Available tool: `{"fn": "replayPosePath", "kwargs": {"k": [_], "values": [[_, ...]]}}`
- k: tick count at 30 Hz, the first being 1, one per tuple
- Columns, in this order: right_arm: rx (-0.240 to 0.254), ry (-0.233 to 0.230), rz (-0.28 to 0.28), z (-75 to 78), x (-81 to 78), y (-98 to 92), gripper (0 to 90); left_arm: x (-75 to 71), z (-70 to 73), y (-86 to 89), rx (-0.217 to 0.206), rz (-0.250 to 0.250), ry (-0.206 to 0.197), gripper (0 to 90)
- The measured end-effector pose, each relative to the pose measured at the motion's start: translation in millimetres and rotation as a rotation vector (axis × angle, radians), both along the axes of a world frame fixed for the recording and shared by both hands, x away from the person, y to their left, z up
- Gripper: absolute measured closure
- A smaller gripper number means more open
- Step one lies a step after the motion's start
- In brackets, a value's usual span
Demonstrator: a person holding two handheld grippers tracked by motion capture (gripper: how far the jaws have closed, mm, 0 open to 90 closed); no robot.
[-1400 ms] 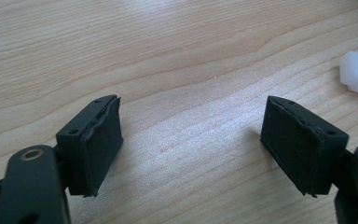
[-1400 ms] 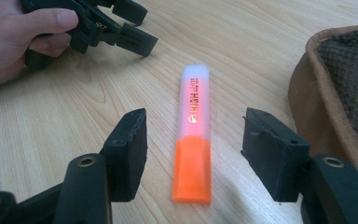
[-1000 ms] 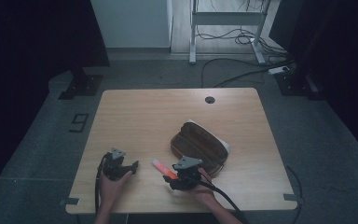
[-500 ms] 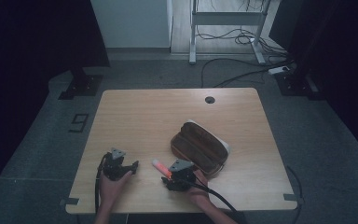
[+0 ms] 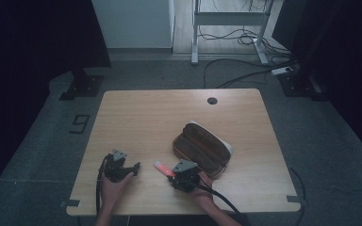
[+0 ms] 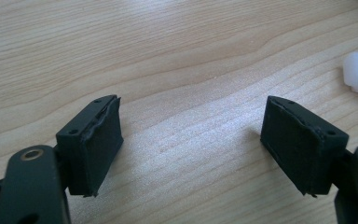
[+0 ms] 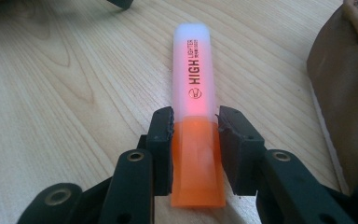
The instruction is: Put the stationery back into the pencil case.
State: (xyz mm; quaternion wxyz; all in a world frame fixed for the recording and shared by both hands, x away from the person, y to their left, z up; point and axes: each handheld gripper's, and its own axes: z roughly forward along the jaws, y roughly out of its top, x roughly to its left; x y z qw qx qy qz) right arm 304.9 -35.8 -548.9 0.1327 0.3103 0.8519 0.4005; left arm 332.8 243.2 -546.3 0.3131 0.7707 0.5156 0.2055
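My right gripper (image 7: 195,140) has its jaws closed on the orange barrel of a highlighter (image 7: 193,93), one pad against each side. The translucent cap end points away from the jaws, lettering up. The highlighter lies low over the wooden bench (image 7: 51,93); I cannot tell whether it touches the surface. In the high view, the right gripper (image 5: 176,172) sits near the front edge, with the highlighter (image 5: 162,168) projecting toward the left.

A brown pouch (image 5: 201,150) lies on the bench (image 5: 169,113) just beside the right gripper, on its far right side. Its edge shows at the right of the right gripper view (image 7: 342,93).

My left gripper (image 6: 191,144) has its jaws wide apart and holds nothing; bare bench shows between the pads. In the high view it rests at the front left (image 5: 132,167), well apart from the pouch.
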Motion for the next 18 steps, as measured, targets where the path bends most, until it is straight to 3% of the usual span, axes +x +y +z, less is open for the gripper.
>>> {"fn": "replayPosePath", "kwargs": {"k": [8,18], "values": [[0.106,0.000,-0.003,22.2,2.0,-19.7,65.8,0.0,0.0,0.0,0.000,0.000,0.000,20.2],[0.178,-0.001,-0.009,38.3,5.1,-38.7,65.8,0.0,0.0,0.0,0.000,0.000,0.000,20.2]]}}
